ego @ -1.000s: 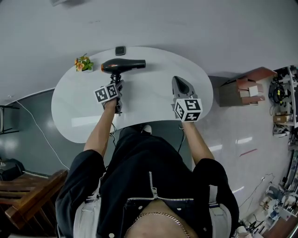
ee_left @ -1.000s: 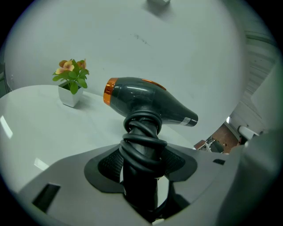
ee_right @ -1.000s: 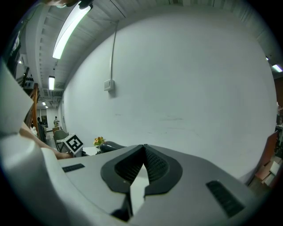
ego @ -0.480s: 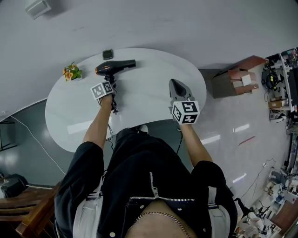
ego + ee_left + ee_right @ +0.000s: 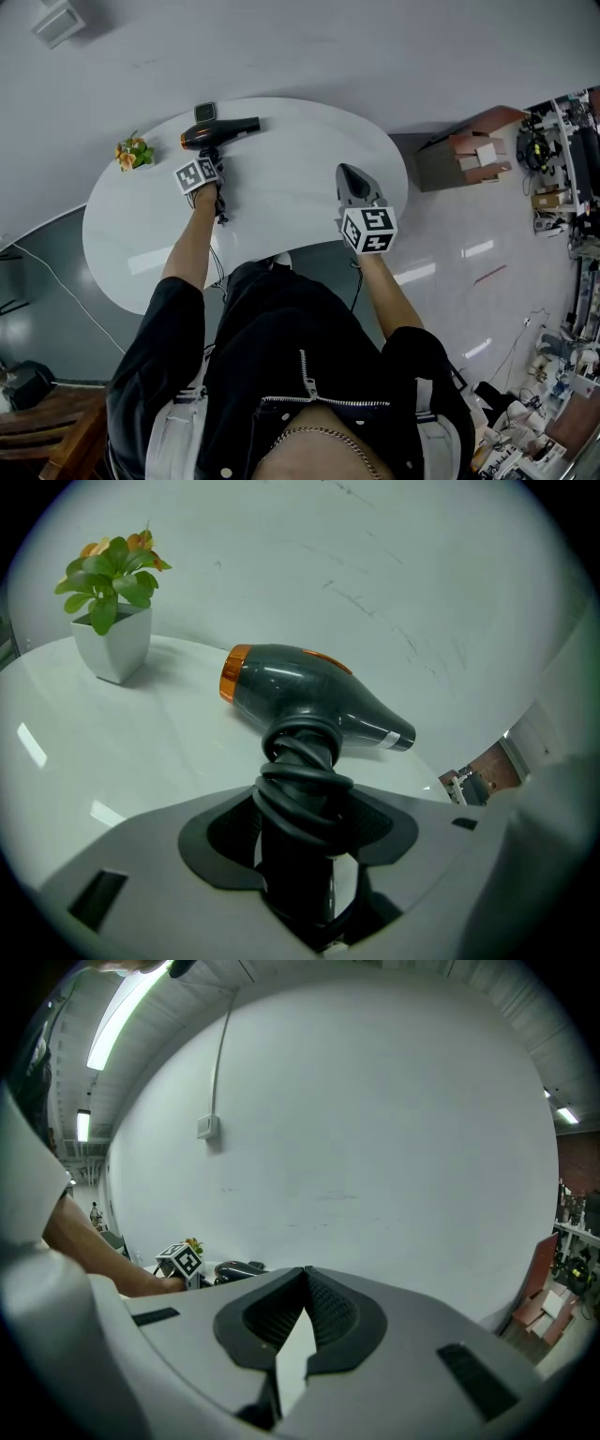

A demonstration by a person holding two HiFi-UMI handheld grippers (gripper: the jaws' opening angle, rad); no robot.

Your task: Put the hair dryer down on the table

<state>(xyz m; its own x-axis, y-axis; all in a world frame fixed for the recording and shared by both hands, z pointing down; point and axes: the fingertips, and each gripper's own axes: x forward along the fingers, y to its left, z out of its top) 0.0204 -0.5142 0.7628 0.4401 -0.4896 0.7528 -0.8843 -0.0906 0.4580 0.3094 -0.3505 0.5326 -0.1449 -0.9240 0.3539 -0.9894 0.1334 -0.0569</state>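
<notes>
A black hair dryer [image 5: 220,131] with an orange rear ring lies crosswise at the far side of the white oval table [image 5: 281,202]. My left gripper [image 5: 211,156] is shut on its handle. In the left gripper view the handle [image 5: 298,789], wrapped in its black cord, stands between the two pads of the left gripper [image 5: 300,822], and the dryer's body [image 5: 309,691] is just above the tabletop. Whether it touches the table I cannot tell. My right gripper [image 5: 346,173] hovers over the table's near right part, shut and holding nothing, as the right gripper view shows for the right gripper [image 5: 302,1277].
A small potted plant [image 5: 133,152] in a white pot [image 5: 111,644] stands left of the dryer. A small dark square object [image 5: 204,111] lies behind it at the table's far edge. Cardboard boxes [image 5: 464,155] sit on the floor to the right. A loop of cord [image 5: 222,211] hangs under the left gripper.
The head view has swung, so everything sits further left in the picture. The left gripper keeps its hold on the dryer at the far side of the table. The right gripper stays shut.
</notes>
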